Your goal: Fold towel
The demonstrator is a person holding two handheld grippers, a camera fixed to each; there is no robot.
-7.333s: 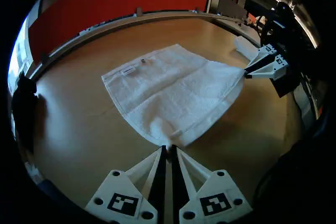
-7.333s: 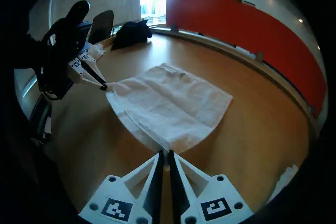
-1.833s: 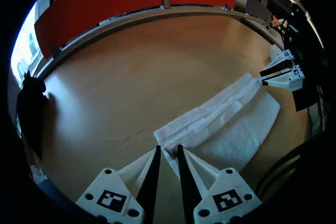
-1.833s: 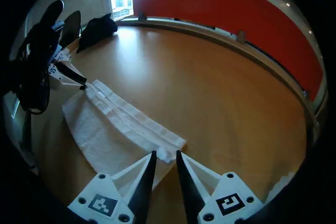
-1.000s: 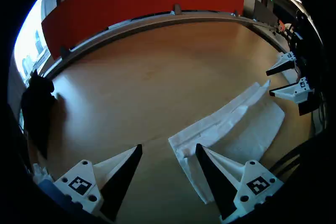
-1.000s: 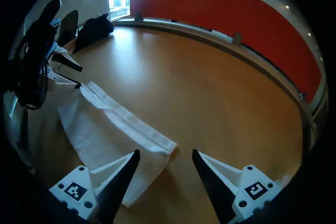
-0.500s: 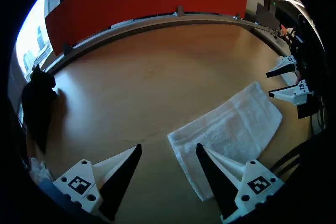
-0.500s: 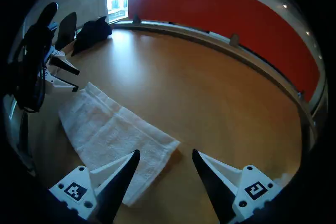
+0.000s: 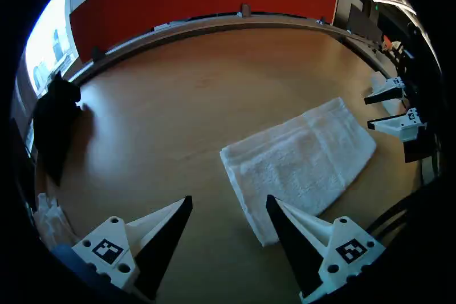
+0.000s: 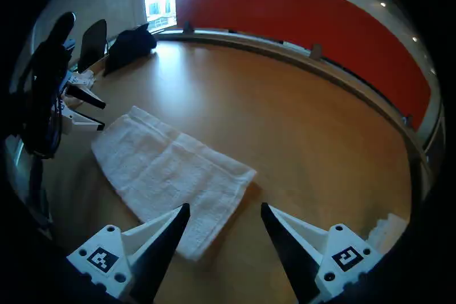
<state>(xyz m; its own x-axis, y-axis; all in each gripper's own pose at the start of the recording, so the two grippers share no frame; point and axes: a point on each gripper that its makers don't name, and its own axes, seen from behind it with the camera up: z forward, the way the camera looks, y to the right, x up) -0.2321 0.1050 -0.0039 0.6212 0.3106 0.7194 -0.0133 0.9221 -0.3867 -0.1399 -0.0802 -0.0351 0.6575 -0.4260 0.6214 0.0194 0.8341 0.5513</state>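
the towel (image 9: pixel 299 158) lay flat on the table (image 9: pixel 165 87), one fold seemingly done. the left gripper (image 9: pixel 228 198) and right gripper (image 10: pixel 224 206) stood spread wide, holding nothing. the towel's long axis ran from one gripper toward the other, so the next fold likely called for pinching a short end and carrying it across.

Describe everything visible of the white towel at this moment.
The white towel looks like soft terry cloth. It is folded into a rough rectangle, with a thicker hem along its edges and a faint crease across the middle. It lies flat on the wooden table. The left gripper and the right gripper sit at its opposite short ends, both open, neither clamping it.
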